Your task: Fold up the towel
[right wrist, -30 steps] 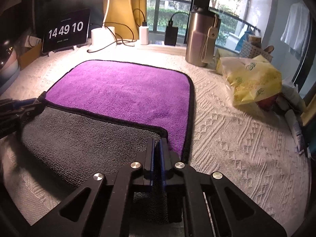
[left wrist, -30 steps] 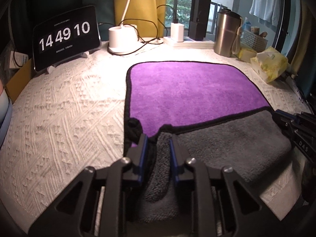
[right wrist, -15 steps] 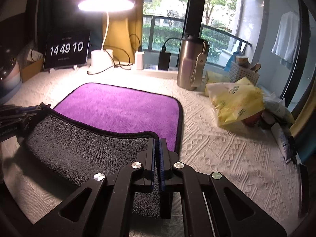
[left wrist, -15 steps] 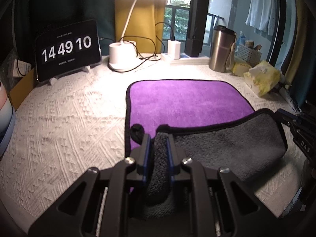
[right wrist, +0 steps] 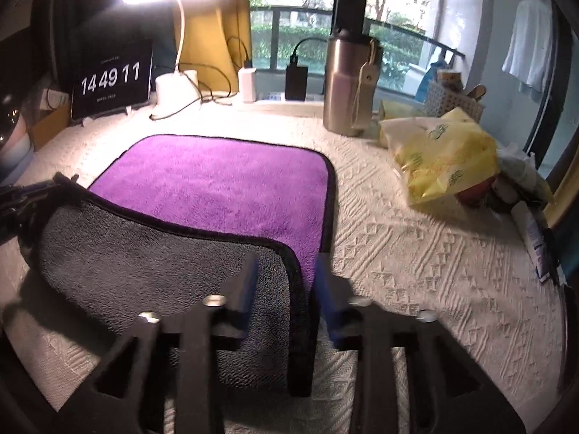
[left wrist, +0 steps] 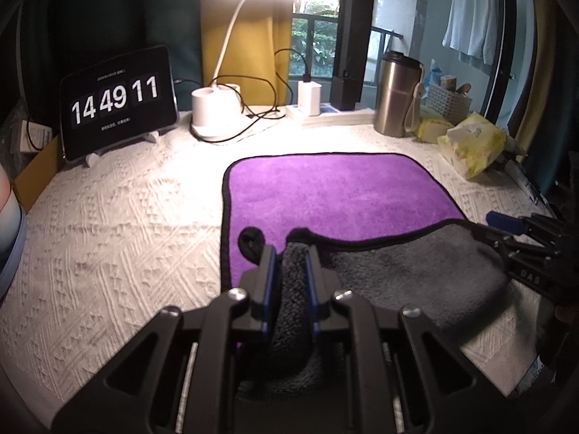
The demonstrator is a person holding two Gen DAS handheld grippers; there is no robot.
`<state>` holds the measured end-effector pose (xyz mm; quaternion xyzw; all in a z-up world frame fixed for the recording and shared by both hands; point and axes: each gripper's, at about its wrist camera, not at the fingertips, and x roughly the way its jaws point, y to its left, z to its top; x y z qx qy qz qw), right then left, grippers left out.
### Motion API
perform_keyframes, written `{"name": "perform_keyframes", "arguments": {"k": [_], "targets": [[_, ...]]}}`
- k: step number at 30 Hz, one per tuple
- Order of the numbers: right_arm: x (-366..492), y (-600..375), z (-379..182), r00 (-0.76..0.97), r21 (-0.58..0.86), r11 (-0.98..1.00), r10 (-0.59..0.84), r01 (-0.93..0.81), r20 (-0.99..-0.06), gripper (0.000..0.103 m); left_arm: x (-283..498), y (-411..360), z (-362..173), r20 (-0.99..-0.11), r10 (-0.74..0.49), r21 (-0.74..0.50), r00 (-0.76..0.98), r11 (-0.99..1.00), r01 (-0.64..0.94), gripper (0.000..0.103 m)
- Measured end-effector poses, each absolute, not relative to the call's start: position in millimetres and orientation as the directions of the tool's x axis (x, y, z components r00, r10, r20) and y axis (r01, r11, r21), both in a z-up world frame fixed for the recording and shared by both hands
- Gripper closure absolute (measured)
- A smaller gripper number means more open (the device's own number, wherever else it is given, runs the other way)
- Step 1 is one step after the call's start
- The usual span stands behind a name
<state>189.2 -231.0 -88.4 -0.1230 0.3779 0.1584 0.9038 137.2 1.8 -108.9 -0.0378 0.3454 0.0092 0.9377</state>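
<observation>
Since half a second ago the right gripper [right wrist: 286, 289] has sprung apart, its blue-padded fingers [right wrist: 248, 289] now standing on either side of the towel's [right wrist: 217, 188] near right corner without gripping it, where before they were pressed tight on that corner; the clock tablet [left wrist: 115, 103] has ticked on to 14 49 11; the left gripper [left wrist: 289, 282] has not let go and keeps a thick bunch of grey pile pinched between its pads; the towel lies on the white textured tablecloth [left wrist: 108, 224], purple face up at the far half, its near edge turned over so the grey underside shows as a raised, sagging flap; it reads as a light, plush microfibre cloth, soft and limp with no stiffness of its own, so it will droop between holds and drag on the rough cloth rather than slide; the black bound hem at the two near corners looks the best place to take hold, since the pile alone bunches; as for containers, a steel tumbler [right wrist: 349, 86] stands lidded at the back right, contents hidden; a white woven basket [left wrist: 448, 103] behind it holds a few small items too small to name; a yellow printed bag [right wrist: 445, 161] lies beside the towel, well apart from the fold.
</observation>
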Motion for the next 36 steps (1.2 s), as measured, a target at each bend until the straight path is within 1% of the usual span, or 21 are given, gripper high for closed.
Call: {"name": "perform_keyframes", "arguments": {"k": [3, 5, 7, 8, 9, 10, 16, 36], "targets": [[198, -230, -98, 0.625, -0.095, 0.914, 0.192, -0.396, -0.756, 0.066, 137, 0, -107, -0.641, -0.012, -0.061, 0.767, 0.998, -0.035, 0.087], [199, -229, -100, 0.617, -0.089, 0.908, 0.203, -0.409, -0.760, 0.067, 138, 0, -106, -0.643, -0.012, -0.062, 0.766, 0.997, -0.036, 0.087], [201, -227, -102, 0.603, -0.087, 0.904, 0.205, -0.419, -0.771, 0.084, 139, 0, -106, -0.641, -0.014, -0.063, 0.767, 0.997, -0.034, 0.087], [202, -226, -105, 0.589, -0.087, 0.901, 0.202, -0.425, -0.782, 0.085, 139, 0, -105, -0.638, -0.018, -0.064, 0.769, 0.998, -0.029, 0.087], [203, -225, -105, 0.585, -0.086, 0.899, 0.204, -0.429, -0.785, 0.090, 139, -1, -104, -0.636, -0.021, -0.063, 0.772, 0.998, -0.025, 0.087], [202, -225, -104, 0.589, -0.086, 0.898, 0.208, -0.432, -0.781, 0.098, 140, -2, -103, -0.634, -0.023, -0.061, 0.773, 0.998, -0.021, 0.087], [194, -224, -97, 0.634, -0.130, 0.894, 0.195, -0.428, -0.748, 0.099, 140, -4, -95, -0.614, -0.030, -0.052, 0.789, 0.999, -0.003, 0.087], [183, -233, -35, 0.783, -0.144, 0.923, 0.212, -0.358, -0.585, 0.099, 148, 0, -57, -0.515, -0.027, -0.040, 0.857, 0.999, 0.008, 0.087]]}}
